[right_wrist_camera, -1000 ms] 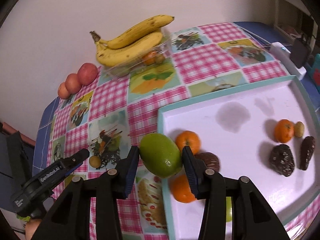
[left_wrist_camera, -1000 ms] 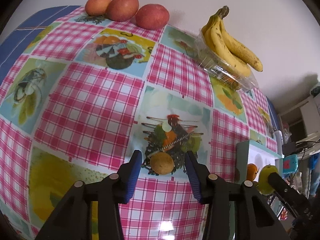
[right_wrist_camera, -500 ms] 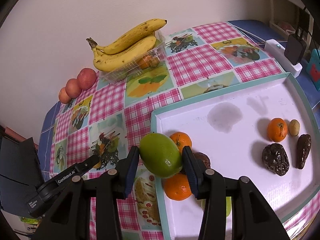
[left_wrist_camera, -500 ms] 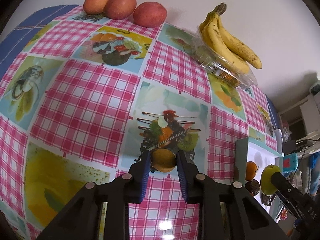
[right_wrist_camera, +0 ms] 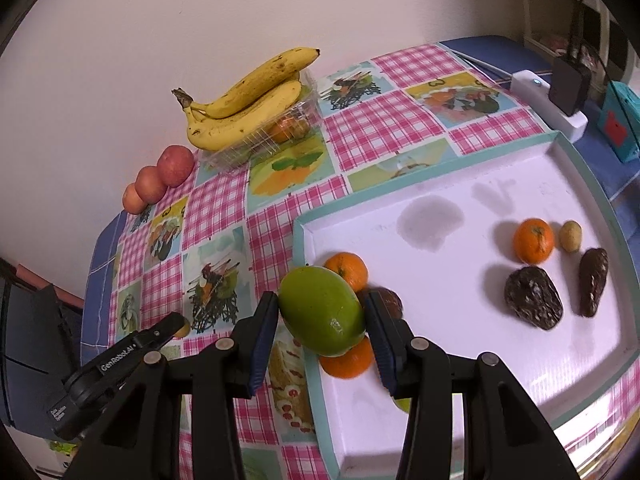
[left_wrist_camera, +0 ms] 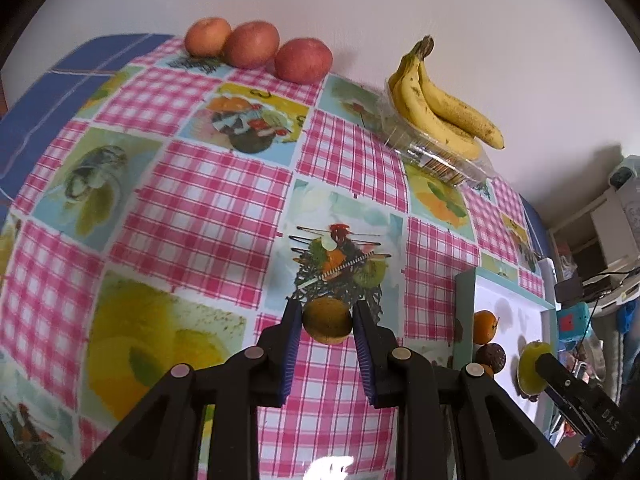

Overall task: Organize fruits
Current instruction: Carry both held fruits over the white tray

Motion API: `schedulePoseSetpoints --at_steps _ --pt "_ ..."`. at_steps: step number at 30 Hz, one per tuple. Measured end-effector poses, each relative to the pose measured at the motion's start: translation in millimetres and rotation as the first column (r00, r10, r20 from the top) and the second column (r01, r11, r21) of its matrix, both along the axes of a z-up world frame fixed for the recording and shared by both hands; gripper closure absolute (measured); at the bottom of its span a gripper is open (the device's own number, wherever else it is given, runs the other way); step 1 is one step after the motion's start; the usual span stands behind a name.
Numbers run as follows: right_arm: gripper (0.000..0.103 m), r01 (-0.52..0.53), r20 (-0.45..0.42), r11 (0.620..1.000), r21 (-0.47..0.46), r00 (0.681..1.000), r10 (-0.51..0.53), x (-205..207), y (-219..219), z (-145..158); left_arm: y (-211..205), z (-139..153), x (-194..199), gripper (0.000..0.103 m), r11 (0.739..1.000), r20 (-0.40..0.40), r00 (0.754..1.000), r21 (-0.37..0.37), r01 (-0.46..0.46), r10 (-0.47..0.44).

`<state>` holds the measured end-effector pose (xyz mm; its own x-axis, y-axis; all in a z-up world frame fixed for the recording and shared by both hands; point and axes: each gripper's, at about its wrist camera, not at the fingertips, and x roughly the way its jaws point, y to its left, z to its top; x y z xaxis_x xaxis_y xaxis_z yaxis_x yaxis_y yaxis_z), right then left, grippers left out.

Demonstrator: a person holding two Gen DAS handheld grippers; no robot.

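Your left gripper clamps a small round yellow-brown fruit over the pink checked fruit-print tablecloth. Your right gripper grips a large green mango above the near-left corner of the teal-rimmed white tray, where tangerines and dark wrinkled fruits lie.

Evenly, softly lit indoors; glare patch on the counter just below the left hand-held gripper. Strong fisheye bending, dark vignette corners, slight edge blur.
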<state>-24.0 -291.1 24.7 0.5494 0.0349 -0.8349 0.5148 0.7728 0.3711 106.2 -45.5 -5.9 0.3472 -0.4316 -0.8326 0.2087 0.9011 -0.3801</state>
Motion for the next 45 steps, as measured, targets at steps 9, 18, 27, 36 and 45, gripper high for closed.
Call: schedulePoseSetpoints --at_steps 9,18,27,36,45 --pt "0.057 0.044 -0.002 0.998 -0.038 0.999 -0.045 -32.0 -9.2 7.8 -7.0 25.4 -30.3 0.075 0.999 0.054 0.998 -0.038 0.038 -0.036" --pt "0.057 0.125 -0.015 0.988 -0.091 0.992 -0.127 -70.0 -34.0 9.9 -49.8 35.7 -70.7 0.075 0.985 0.076 0.984 -0.051 0.166 -0.162" --pt "0.057 0.240 -0.046 0.963 -0.121 0.968 -0.247 -114.2 -72.9 3.5 -104.3 35.4 -112.0 0.075 0.942 0.067 0.941 -0.037 0.334 -0.331" --pt "0.057 0.253 -0.070 0.961 -0.108 0.963 -0.261 -126.0 -83.2 -5.8 -142.5 7.4 -133.1 0.075 0.893 0.007 0.895 0.073 0.445 -0.446" --pt "0.057 0.188 -0.192 0.979 -0.078 0.961 -0.200 -110.3 -78.5 -44.4 -148.6 -12.8 -136.9 0.075 0.875 -0.034 0.884 0.130 0.466 -0.465"
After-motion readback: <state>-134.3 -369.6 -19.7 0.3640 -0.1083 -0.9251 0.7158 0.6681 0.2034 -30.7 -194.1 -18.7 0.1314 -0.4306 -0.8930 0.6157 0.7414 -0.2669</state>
